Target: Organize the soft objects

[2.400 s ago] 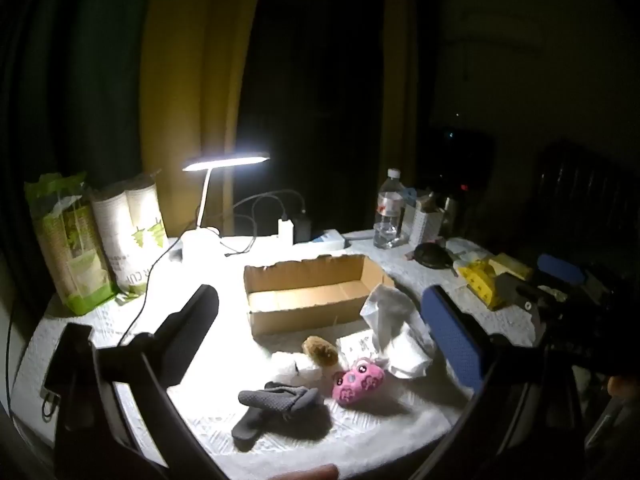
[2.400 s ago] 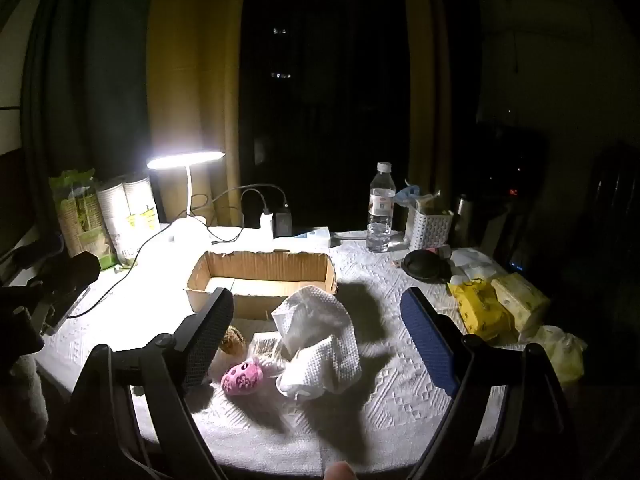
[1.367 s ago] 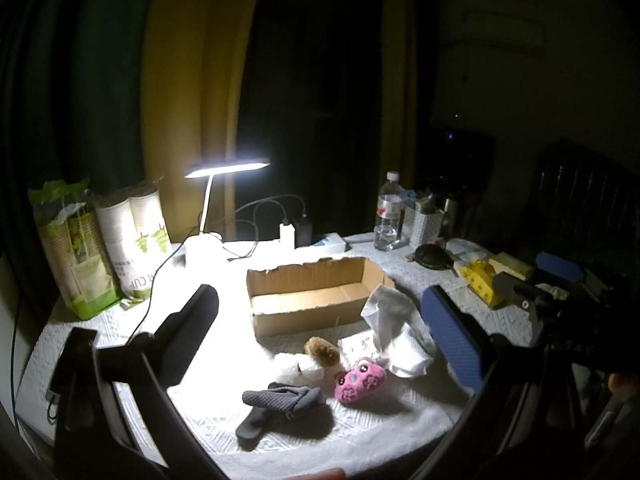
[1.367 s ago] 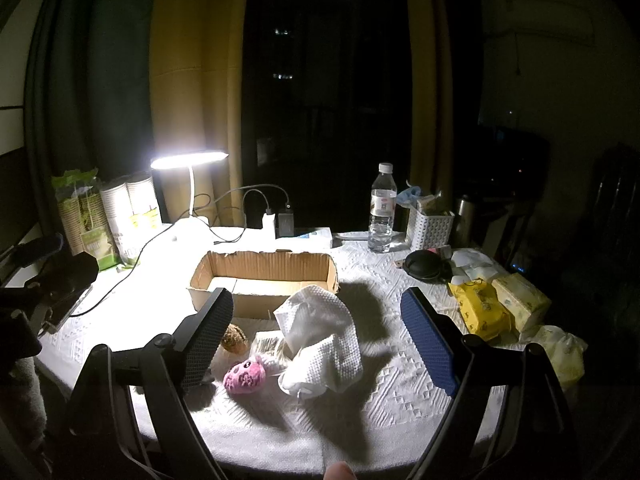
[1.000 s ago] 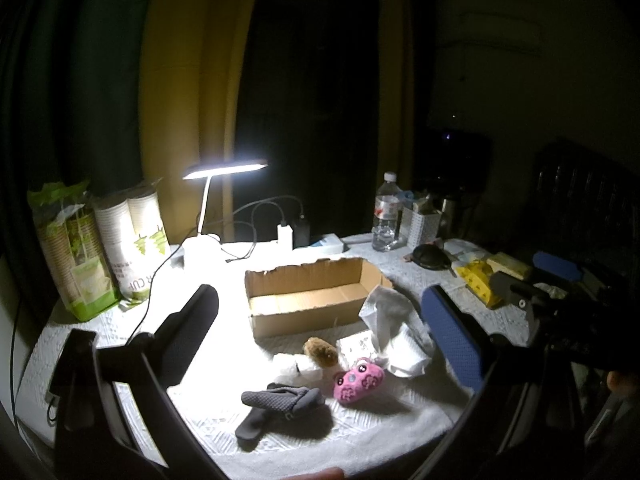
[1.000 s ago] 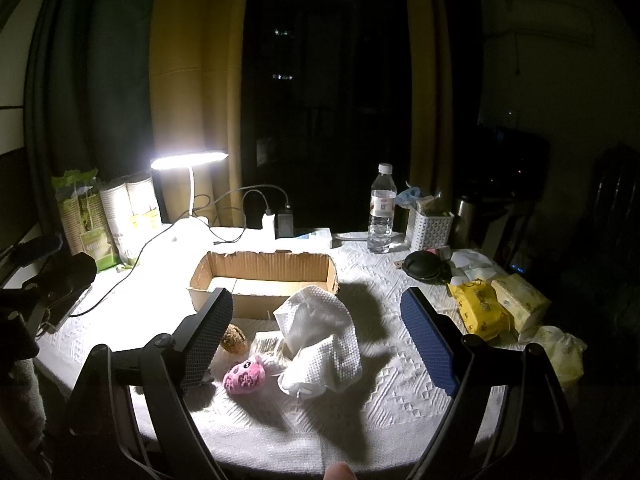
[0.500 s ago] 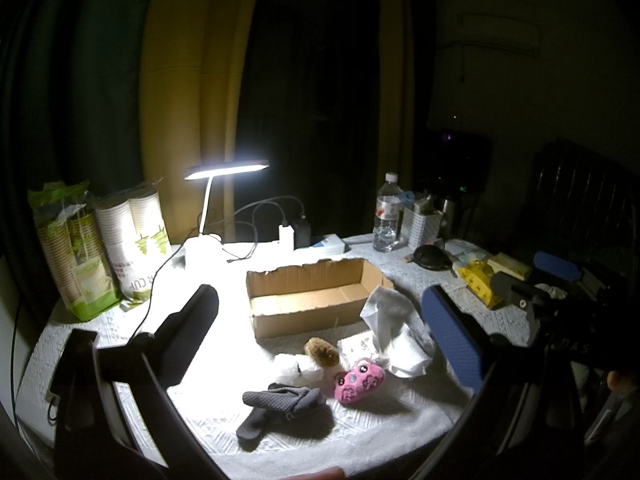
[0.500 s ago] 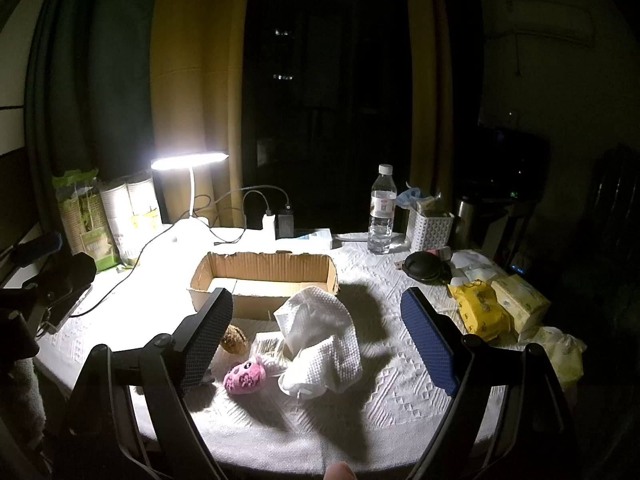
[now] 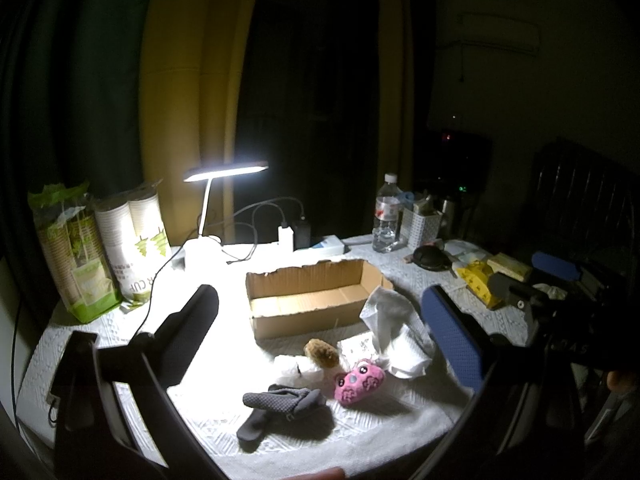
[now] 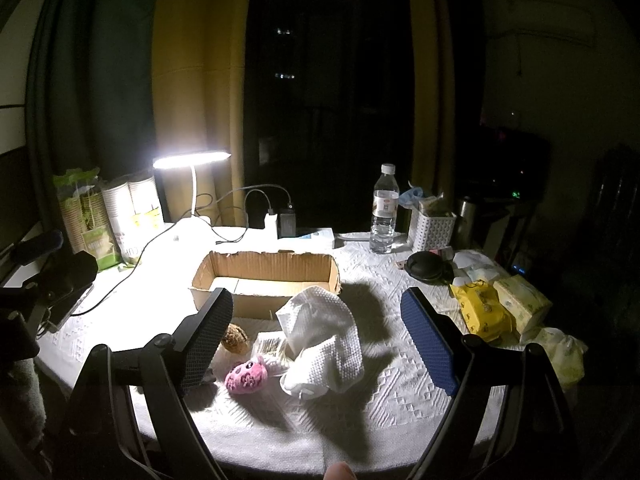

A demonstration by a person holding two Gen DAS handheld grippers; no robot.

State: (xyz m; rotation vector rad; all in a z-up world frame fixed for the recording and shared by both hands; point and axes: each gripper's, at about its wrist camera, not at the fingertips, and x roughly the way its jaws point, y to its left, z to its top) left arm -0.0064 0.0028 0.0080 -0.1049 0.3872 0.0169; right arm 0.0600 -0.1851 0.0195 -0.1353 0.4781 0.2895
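An open cardboard box (image 9: 312, 300) (image 10: 264, 280) stands mid-table, empty. In front of it lie a grey sock (image 9: 280, 406), a pink plush toy (image 9: 360, 380) (image 10: 246, 376), a brown fuzzy ball (image 9: 320, 354) (image 10: 235, 338), a small white soft piece (image 9: 296, 366) and a crumpled white cloth (image 9: 394, 328) (image 10: 324, 340). My left gripper (image 9: 320, 344) is open and empty, held above the near table edge. My right gripper (image 10: 320, 344) is open and empty, also held back over the near edge. The sock is hidden behind the left finger in the right wrist view.
A lit desk lamp (image 9: 224, 172) with cables stands behind the box. Paper cup sleeves (image 9: 132, 240) are at the left. A water bottle (image 10: 384, 212), white basket (image 10: 432, 232), black pouch (image 10: 424, 266) and yellow tissue packs (image 10: 484, 312) are at the right.
Both grippers have barely moved, with only a slight drift of view. No object on the table has moved.
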